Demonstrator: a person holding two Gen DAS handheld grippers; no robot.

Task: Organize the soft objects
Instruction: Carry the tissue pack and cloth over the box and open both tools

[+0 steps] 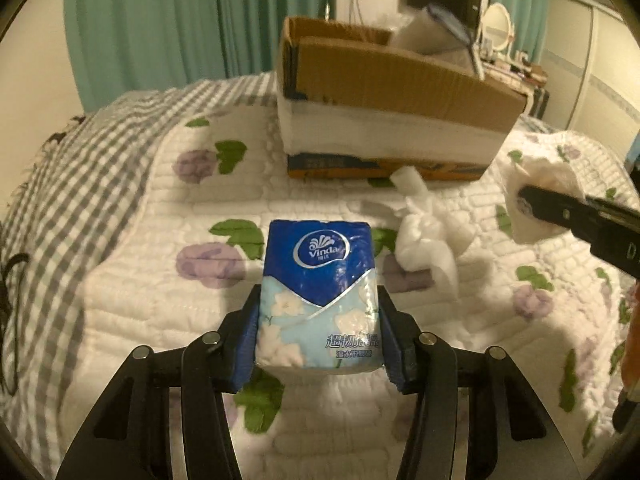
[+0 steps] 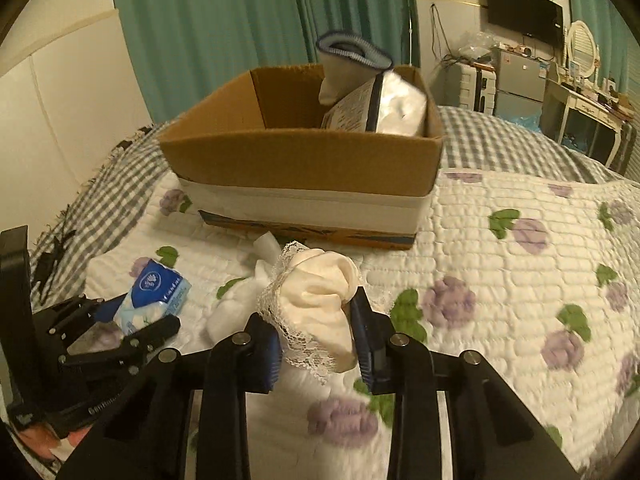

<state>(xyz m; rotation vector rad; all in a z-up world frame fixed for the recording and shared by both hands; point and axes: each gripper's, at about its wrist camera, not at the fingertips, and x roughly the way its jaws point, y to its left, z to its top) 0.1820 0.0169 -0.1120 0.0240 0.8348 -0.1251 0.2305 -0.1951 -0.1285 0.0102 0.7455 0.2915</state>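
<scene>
My left gripper (image 1: 318, 312) is shut on a blue Vinda tissue pack (image 1: 320, 288) and holds it just above the quilt; the pack also shows in the right wrist view (image 2: 154, 298). My right gripper (image 2: 314, 328) is shut on a cream lace-trimmed cloth (image 2: 320, 304), which also shows at the right of the left wrist view (image 1: 540, 196). A crumpled white cloth (image 1: 424, 236) lies on the quilt between the grippers, and it shows in the right wrist view (image 2: 236, 308). A cardboard box (image 2: 304, 160) stands beyond, holding a sock (image 2: 344, 64) and a white packet (image 2: 384, 108).
The bed has a white floral quilt (image 2: 500, 280) over a grey checked blanket (image 1: 80, 152). Green curtains (image 2: 240, 20) hang behind the box. A desk, mirror and small fridge (image 2: 520, 76) stand at the far right.
</scene>
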